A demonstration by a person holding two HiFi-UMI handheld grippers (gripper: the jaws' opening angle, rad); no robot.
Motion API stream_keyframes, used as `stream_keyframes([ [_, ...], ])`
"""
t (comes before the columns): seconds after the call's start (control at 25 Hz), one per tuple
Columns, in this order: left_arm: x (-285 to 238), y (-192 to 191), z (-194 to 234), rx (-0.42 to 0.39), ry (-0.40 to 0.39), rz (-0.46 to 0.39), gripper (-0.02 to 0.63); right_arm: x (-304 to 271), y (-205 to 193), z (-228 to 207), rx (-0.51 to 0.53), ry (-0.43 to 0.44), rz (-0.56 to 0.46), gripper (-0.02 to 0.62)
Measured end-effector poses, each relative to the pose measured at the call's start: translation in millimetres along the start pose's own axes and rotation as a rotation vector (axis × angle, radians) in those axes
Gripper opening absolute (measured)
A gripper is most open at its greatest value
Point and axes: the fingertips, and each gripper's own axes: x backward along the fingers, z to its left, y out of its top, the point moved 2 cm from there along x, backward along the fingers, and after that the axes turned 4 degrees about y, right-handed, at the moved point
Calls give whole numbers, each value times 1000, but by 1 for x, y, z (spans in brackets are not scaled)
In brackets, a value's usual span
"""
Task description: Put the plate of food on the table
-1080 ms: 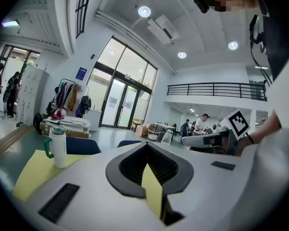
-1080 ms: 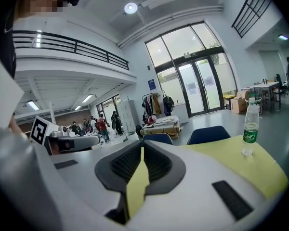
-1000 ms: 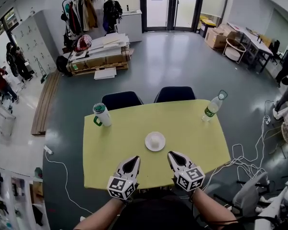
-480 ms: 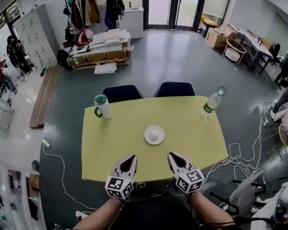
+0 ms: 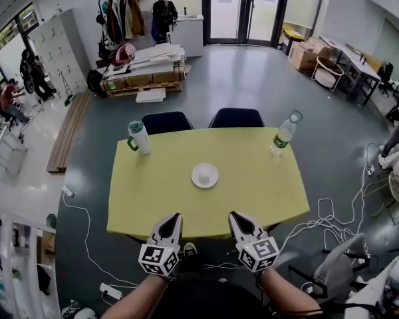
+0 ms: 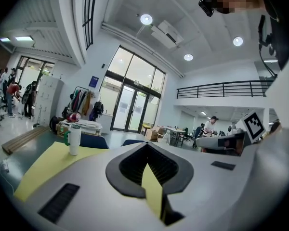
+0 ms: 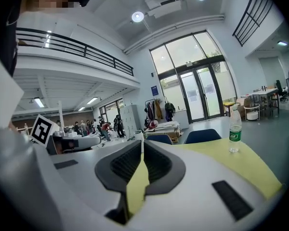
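A small white plate (image 5: 205, 175) with pale food on it rests near the middle of the yellow table (image 5: 153, 198). Both grippers hang side by side at the table's near edge, well short of the plate. My left gripper (image 5: 173, 216) is shut with nothing in it, its tips over the table edge. My right gripper (image 5: 234, 214) is likewise shut and empty. In the left gripper view the closed jaws of the left gripper (image 6: 145, 146) hide the plate. The right gripper (image 7: 141, 142) blocks it in the same way in its own view.
A white tumbler (image 5: 139, 137) with a green lid stands at the table's far left corner, and a water bottle (image 5: 283, 133) at the far right. Two dark blue chairs (image 5: 167, 121) are tucked in behind the table. Cables (image 5: 326, 218) trail on the floor to the right.
The view has drawn back from the table. Both grippers have come back from over the tabletop to its near edge. The plate has stayed where it was.
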Motion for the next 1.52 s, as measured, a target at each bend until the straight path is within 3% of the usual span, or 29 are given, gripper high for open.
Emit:
stream_keyframes([
  [0.24, 59, -22, -59, -7, 29, -13, 8, 73, -15, 19, -4, 23, -28, 20],
  [0.6, 114, -22, -106, -53, 40, -37, 8, 141, -22, 32, -27, 8, -43, 15],
  [0.96, 144, -11, -99, -111, 44, -51, 9, 140, -14, 72, 12, 41, -47, 14],
  [1.28, 156, -4, -91, -137, -52, -37, 9, 128, -5, 99, 7, -7, -74, 12],
  [1.52, 165, -9, -69, -90, -43, -25, 9, 119, -2, 118, 25, -14, -77, 12],
])
